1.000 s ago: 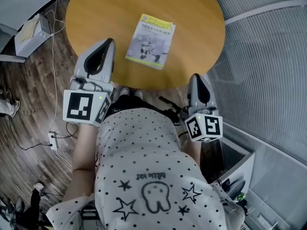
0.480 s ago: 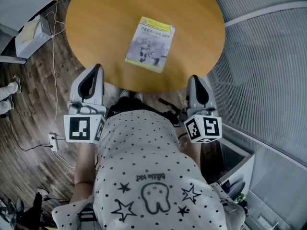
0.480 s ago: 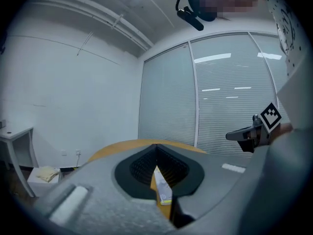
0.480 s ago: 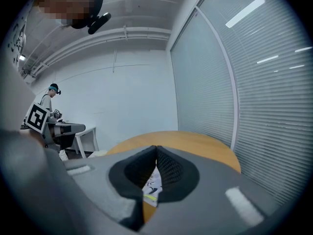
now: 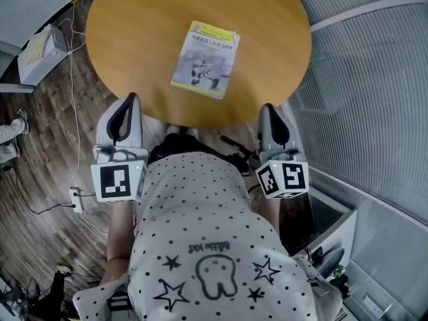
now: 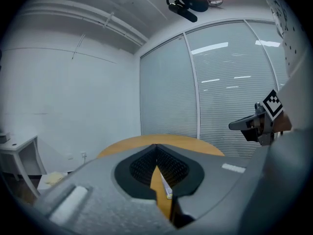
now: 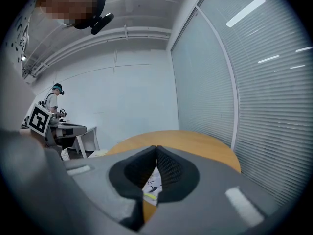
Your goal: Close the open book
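The book [image 5: 204, 59] lies closed, cover up, on the round wooden table [image 5: 134, 39], a little right of its middle. My left gripper [image 5: 130, 99] hangs at the table's near edge, left of the book and well short of it, jaws shut on nothing. My right gripper [image 5: 268, 108] hovers just off the near right edge, also shut and empty. In the left gripper view the closed jaws meet at the left gripper's tip [image 6: 156, 147], with a sliver of the book [image 6: 167, 188] below. The right gripper view shows its tip [image 7: 156, 148] shut and the book [image 7: 152, 184] beyond.
A white box [image 5: 41, 49] and cables [image 5: 73, 59] lie on the wood floor left of the table. A slatted glass wall [image 5: 374, 79] curves round the right side. A white bin [image 5: 334, 229] stands at the lower right. Another person [image 7: 55, 96] stands by a far desk.
My left gripper has drawn back from over the table to its near edge and sunk a little. The right gripper and the book have stayed put.
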The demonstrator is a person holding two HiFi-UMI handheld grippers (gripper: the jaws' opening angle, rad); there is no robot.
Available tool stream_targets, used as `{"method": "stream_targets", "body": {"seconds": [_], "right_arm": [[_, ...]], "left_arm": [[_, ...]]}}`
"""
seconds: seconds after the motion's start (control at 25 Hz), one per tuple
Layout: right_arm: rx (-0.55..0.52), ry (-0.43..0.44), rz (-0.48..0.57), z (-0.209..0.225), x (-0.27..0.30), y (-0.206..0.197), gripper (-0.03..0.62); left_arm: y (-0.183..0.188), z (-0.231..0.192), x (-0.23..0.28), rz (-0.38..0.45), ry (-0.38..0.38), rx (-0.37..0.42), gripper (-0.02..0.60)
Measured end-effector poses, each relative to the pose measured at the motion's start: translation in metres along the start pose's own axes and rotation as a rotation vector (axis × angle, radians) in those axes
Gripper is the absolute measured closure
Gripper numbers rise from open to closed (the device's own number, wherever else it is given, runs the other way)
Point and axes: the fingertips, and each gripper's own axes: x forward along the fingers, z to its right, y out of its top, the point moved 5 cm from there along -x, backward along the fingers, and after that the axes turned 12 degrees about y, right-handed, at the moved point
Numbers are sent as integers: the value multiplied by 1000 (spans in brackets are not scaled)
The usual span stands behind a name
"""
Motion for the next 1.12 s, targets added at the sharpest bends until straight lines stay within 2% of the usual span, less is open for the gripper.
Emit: {"method": "stream_targets", "body": {"seconds": [0.24,0.8,1.12], "right_arm": [[-12,2,-10,-4,0,2,589],[-15,-21,-16,-2,-4,4,589],[-21,-20,-17,-3,-6,4,589]], "left_arm": [[3,-2,2,-2,1,10,572],[4,12,7,4,-58,6,571],[8,11,6,11,-59,0,572]]}}
